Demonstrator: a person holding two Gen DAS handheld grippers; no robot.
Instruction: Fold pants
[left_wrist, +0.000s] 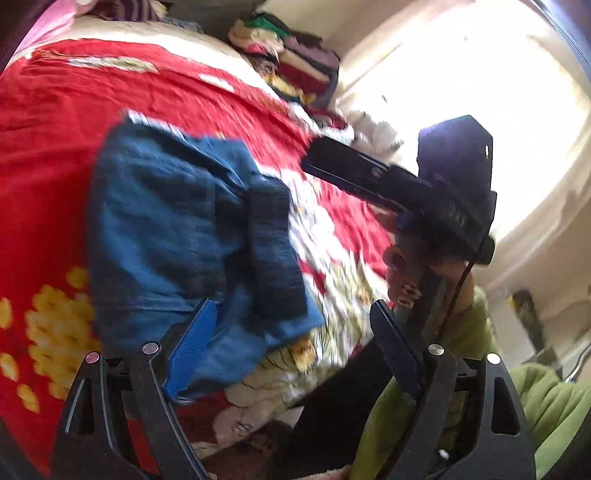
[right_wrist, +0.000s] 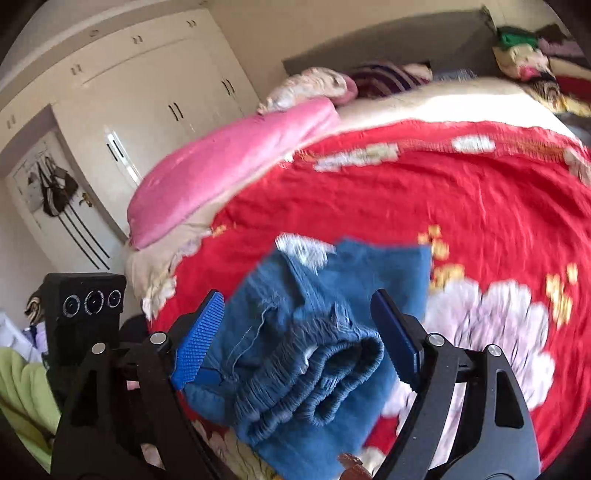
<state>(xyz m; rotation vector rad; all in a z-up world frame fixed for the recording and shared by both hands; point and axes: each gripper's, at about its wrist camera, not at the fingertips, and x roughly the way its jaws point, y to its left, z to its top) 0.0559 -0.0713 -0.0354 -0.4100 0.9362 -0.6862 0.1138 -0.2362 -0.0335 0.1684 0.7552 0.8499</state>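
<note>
Blue folded pants (right_wrist: 325, 332) were seen lying on a red bedspread (right_wrist: 480, 206), framed between the spread jaws of the right gripper (right_wrist: 295, 332); the left gripper (left_wrist: 291, 339) was likewise held apart, unladen.

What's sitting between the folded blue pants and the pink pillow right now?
Only bare red bedspread: in the right wrist view nothing lies on the stretch from the blue pants up to the pink pillow.

Red bedspread (right_wrist: 461, 206), pink pillow (right_wrist: 229, 162), wardrobe (right_wrist: 147, 81)
</note>
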